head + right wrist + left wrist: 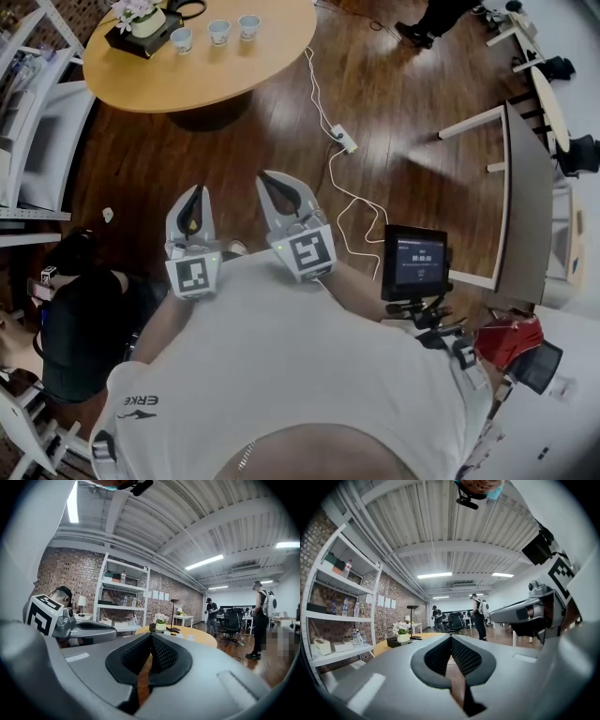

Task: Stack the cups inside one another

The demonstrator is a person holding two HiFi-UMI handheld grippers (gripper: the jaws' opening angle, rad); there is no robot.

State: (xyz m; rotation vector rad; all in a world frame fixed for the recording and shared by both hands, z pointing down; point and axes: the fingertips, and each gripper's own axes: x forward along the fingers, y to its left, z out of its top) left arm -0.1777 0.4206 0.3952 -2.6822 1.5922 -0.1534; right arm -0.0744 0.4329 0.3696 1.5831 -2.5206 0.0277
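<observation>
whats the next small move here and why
Probably walk up to the round table: the three cups stand separate on it, far ahead, while the left gripper and right gripper are both shut, empty, near the chest.

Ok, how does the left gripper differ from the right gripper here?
Pose: in the head view the left gripper points straight ahead toward the round table, while the right gripper slants leftward. Markers: the square pattern on the left gripper's cube differs from that on the right gripper's cube. Shared: both are shut and empty, held over the floor short of the table, where three cups stand apart, unstacked.
</observation>
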